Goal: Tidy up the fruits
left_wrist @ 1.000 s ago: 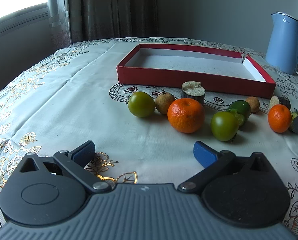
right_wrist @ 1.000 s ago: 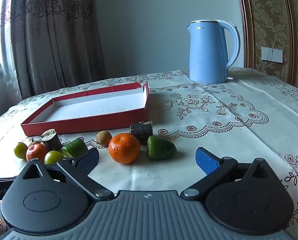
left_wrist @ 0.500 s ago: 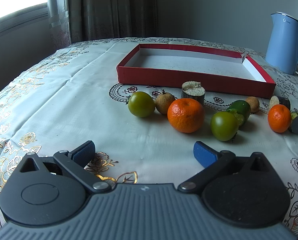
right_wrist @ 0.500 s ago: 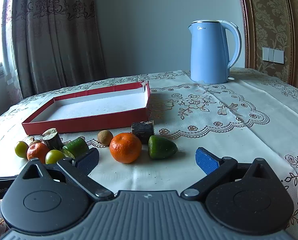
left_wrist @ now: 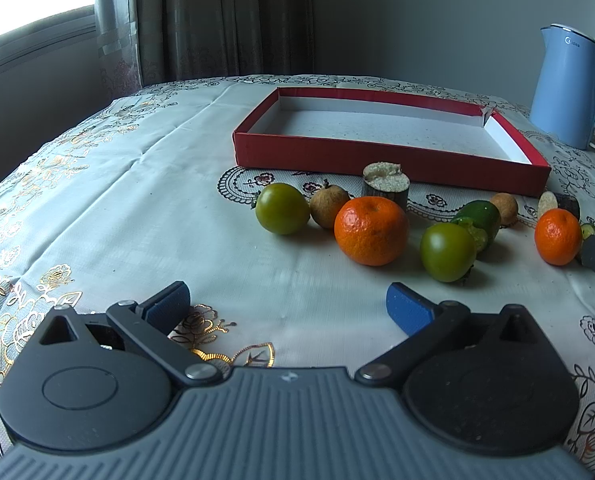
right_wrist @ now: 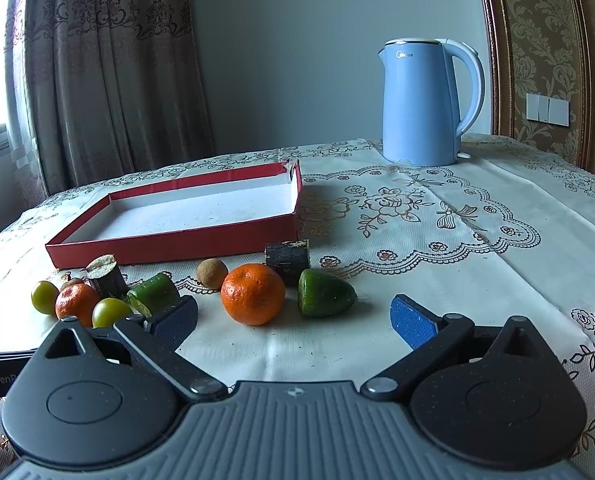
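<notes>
Two hand-held grippers hover low over a bench covered with a pale embroidered cloth (left_wrist: 137, 200). The left hand-held gripper (left_wrist: 289, 306) has its blue-padded fingers spread wide apart and holds nothing. The right hand-held gripper (right_wrist: 295, 316) is likewise spread wide and empty. Ahead of both, a loose row of fruit lies on the cloth in front of a shallow red box (left_wrist: 377, 156) with a bare white inside. From the left wrist view the row reads, left to right: a green round fruit (left_wrist: 282, 208), a small brown fruit (left_wrist: 329, 207), a large orange (left_wrist: 371, 230), a second green round fruit (left_wrist: 448, 252) and a smaller orange (left_wrist: 557, 236). A cut dark-barked stalk piece (left_wrist: 385, 186) stands just behind the large orange. A light blue kettle (right_wrist: 421, 102) stands at the far side of the bench, well apart from the fruit.
</notes>
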`<action>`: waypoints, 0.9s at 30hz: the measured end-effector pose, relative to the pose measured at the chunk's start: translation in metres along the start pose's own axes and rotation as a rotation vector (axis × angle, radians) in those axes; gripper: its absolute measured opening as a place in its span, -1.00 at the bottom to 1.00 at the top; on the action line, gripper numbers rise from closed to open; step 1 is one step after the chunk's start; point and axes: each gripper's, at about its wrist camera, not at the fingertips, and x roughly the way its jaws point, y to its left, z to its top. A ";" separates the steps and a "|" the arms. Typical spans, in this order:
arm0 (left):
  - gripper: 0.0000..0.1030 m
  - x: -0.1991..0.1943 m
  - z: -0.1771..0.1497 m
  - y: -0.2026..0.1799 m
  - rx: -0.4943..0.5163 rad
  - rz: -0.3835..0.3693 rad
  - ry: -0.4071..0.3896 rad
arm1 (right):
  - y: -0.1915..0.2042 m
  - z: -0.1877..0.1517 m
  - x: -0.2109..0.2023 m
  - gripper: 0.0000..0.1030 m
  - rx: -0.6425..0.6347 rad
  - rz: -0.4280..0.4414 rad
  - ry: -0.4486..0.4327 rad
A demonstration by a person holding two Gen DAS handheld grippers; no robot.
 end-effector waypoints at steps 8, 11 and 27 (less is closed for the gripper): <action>1.00 0.000 0.000 0.000 0.000 0.000 0.000 | 0.000 0.000 0.000 1.00 -0.004 0.001 0.006; 1.00 0.000 0.000 0.000 0.000 0.000 0.000 | -0.002 0.000 0.000 1.00 0.003 0.011 0.004; 1.00 0.000 0.000 0.000 -0.001 0.000 0.001 | -0.018 0.017 0.003 0.99 -0.196 0.141 -0.021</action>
